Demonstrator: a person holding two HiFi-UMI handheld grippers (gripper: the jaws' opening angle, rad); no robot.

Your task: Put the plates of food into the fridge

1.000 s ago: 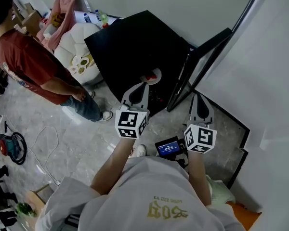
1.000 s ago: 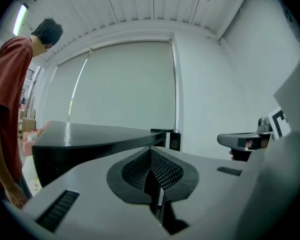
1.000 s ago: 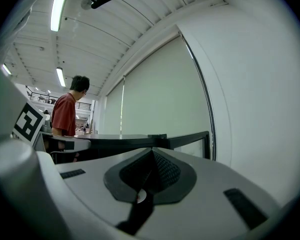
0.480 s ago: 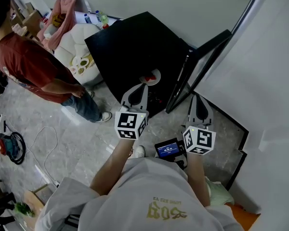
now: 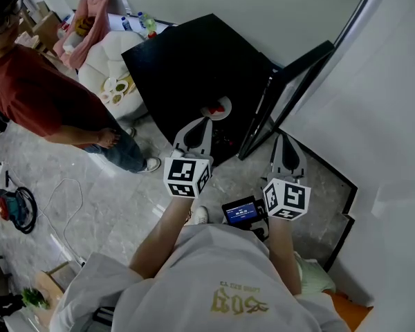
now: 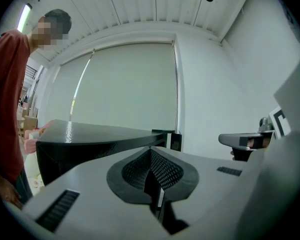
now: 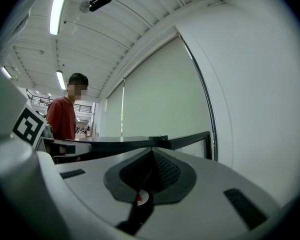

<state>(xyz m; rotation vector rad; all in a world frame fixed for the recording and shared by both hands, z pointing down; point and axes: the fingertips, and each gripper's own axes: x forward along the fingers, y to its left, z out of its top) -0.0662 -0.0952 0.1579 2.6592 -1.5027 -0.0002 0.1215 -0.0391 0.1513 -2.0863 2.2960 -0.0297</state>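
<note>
Head view shows the black fridge with its door swung open. A plate of food sits at the fridge's open front, just beyond the left gripper. The right gripper hangs near the door's lower edge. More plates rest on a white seat left of the fridge, beside a person in red. Both grippers' jaws are pressed together, empty.

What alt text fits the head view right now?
A person holds the left gripper and right gripper, both shut and empty, before a black fridge with its door open. A plate with something red shows just beyond the left gripper's tip; a bystander in a red shirt stands at left.
</note>
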